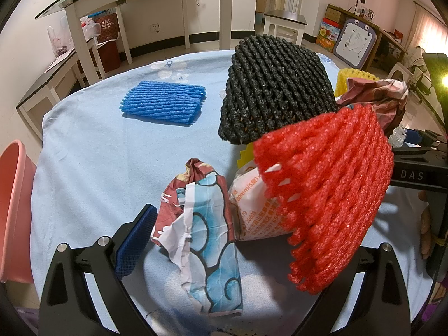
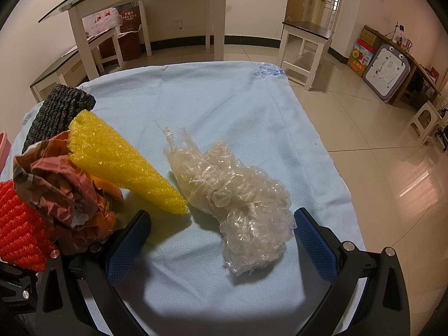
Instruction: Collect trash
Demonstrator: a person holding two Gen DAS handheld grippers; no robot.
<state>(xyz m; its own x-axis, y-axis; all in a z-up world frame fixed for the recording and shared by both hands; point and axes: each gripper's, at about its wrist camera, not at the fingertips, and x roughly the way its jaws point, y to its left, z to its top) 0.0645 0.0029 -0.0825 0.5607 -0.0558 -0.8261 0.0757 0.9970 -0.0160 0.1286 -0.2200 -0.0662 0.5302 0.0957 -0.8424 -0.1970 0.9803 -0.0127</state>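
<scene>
Hardly begun, I'd say. The left gripper gapes around a crumpled wrapper near the bench's front edge; the right gripper gapes around a plastic wad. Blue netting lies farther back; a pink bin waits left.

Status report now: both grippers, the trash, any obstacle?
Left gripper open around crumpled paper wrapper. Right gripper open around clear plastic wad. Nothing gripped yet. Red foam net crowds left gripper's right side.
</scene>
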